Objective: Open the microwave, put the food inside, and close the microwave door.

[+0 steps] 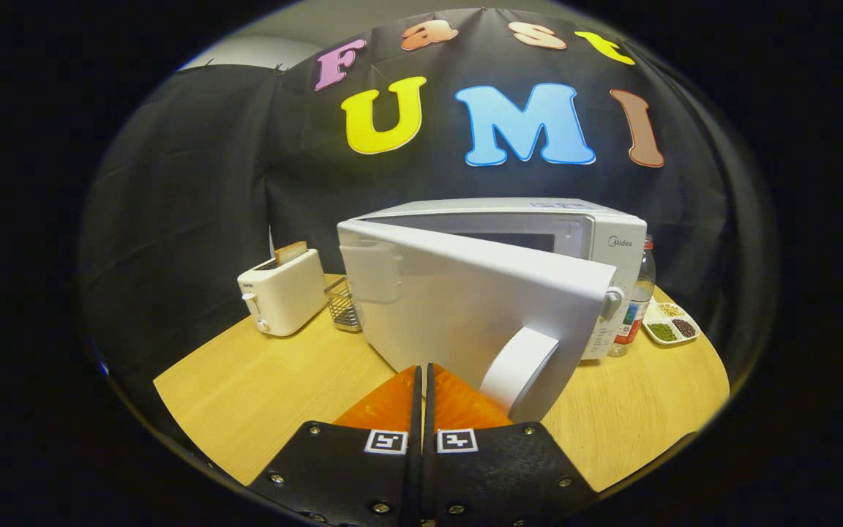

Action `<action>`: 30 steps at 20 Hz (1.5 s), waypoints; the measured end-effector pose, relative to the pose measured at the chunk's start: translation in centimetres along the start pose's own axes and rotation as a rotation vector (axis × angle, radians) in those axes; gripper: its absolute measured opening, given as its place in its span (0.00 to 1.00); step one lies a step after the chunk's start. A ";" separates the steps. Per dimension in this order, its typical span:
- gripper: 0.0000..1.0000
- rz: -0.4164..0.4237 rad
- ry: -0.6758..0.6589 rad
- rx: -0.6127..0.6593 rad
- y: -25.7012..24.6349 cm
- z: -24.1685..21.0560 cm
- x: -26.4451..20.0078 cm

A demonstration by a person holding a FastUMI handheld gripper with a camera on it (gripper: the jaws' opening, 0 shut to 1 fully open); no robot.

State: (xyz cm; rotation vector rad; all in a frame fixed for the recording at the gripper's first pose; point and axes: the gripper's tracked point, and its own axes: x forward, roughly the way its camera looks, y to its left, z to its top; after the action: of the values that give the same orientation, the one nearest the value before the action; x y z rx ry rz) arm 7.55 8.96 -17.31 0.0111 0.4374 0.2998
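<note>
A white microwave (615,245) stands on the round wooden table (260,380). Its door (465,300) hangs partly open, hinged on the left and swung out toward me, with a slice of the cavity showing above its top edge. The curved white handle (520,369) sits at the door's lower right, just right of my fingers. My gripper (422,369) is shut with nothing between the fingers, and its tips are at the lower outer face of the door; I cannot tell whether they touch it.
A white toaster (284,293) with a slice of bread in it stands left of the microwave, and a small wire basket (342,304) is beside it. Right of the microwave are a drink bottle (637,300) and a divided dish of beans (672,323).
</note>
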 end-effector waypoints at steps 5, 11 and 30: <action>0.01 -0.048 -0.010 0.023 -2.7 1.2 2.5; 0.01 -0.101 -0.015 0.066 -5.9 2.7 5.6; 0.01 -0.164 -0.017 0.070 -9.8 5.6 12.2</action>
State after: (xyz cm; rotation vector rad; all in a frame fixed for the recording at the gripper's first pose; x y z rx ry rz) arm 23.16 3.40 -18.04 0.0458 0.4290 0.1227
